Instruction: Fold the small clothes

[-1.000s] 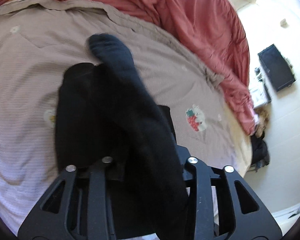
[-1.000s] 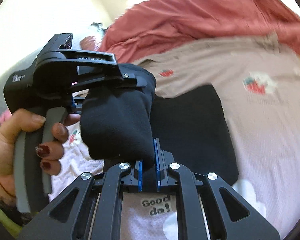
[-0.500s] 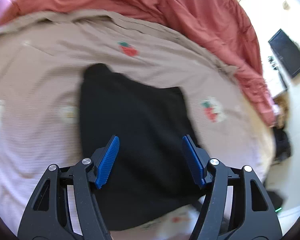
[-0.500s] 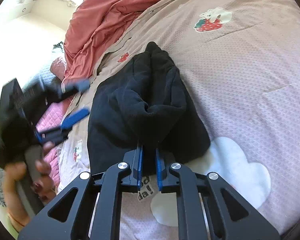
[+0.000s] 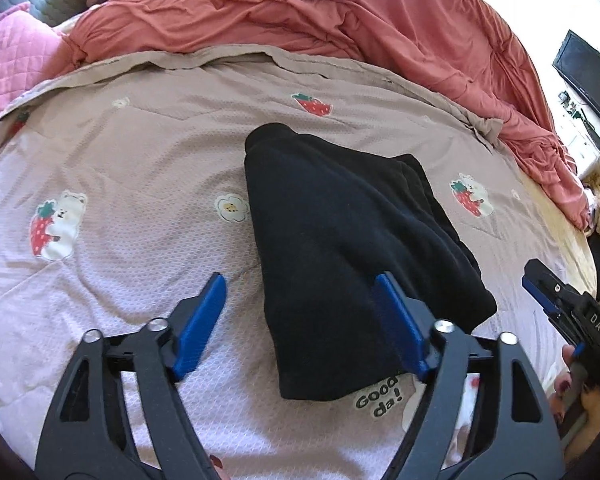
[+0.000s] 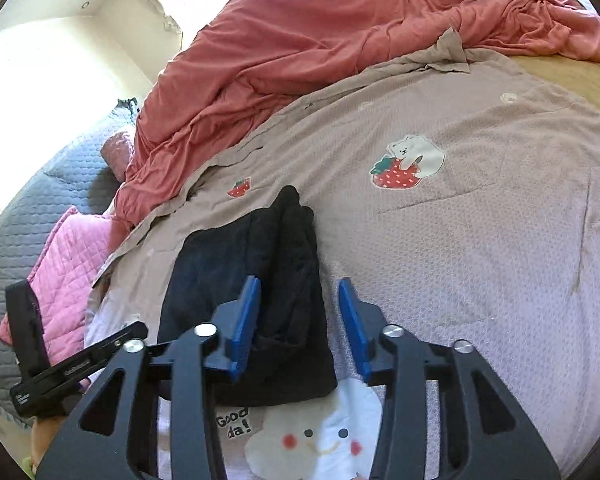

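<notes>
Fingers (just opened) flank the folded black garment, untouched.

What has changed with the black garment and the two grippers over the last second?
Both grippers let go: the left gripper and right gripper have just been opening, nothing pinched now. The folded black fleece garment dropped flat onto the strawberry-print pink bedspread. The red duvet stayed put.
</notes>
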Motion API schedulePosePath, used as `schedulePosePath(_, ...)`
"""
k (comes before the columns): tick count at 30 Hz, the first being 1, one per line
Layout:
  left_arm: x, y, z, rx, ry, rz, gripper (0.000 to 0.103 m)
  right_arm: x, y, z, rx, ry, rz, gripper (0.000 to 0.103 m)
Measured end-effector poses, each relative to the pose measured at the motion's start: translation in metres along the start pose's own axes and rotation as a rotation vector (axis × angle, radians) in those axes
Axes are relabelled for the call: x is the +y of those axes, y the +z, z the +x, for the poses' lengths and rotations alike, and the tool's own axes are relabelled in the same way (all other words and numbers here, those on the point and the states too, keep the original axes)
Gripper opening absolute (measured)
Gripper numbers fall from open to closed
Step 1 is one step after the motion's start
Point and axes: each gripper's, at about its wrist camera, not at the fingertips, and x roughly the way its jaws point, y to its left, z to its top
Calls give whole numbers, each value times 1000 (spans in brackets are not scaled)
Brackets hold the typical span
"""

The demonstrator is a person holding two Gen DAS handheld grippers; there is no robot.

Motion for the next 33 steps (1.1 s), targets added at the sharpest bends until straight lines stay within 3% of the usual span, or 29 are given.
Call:
schedulePosePath(3, -3, 0, -4, -6, 12, 18, 78, 5, 4, 1, -4, 1, -22, 55)
schedulePosePath(6, -5, 0, -5, -12, 37, 34, 88, 6, 8, -2, -23, -7, -24, 67)
schedulePosePath(16, -1, -5, 5, 11, 76, 46, 91, 2, 15, 15, 46, -35, -47, 71)
schedulePosePath(17, 0, -6, 7, 16, 79, 45, 91, 1, 15, 21, 70, -40, -51, 69)
schedulePosePath(18, 1, -7, 10, 24, 80, 42, 91, 1, 14, 28, 93, -46, -57, 59)
schedulePosePath(21, 3, -11, 19, 46, 88, 41, 91, -1, 10, 50, 174, -27, -47, 43)
schedulePosePath(26, 5, -17, 31, 71, 89, 41, 91, -5, -1, 73, 267, -16, -33, 39)
schedulePosePath(27, 6, -18, 34, 74, 87, 37, 91, -5, -2, 74, 279, -8, -35, 21)
schedulePosePath(28, 7, -18, 35, 77, 86, 33, 91, -5, -3, 75, 294, -2, -41, 11)
schedulePosePath(33, 7, -19, 33, 75, 83, 29, 92, 3, -2, 53, 266, -8, -104, 7)
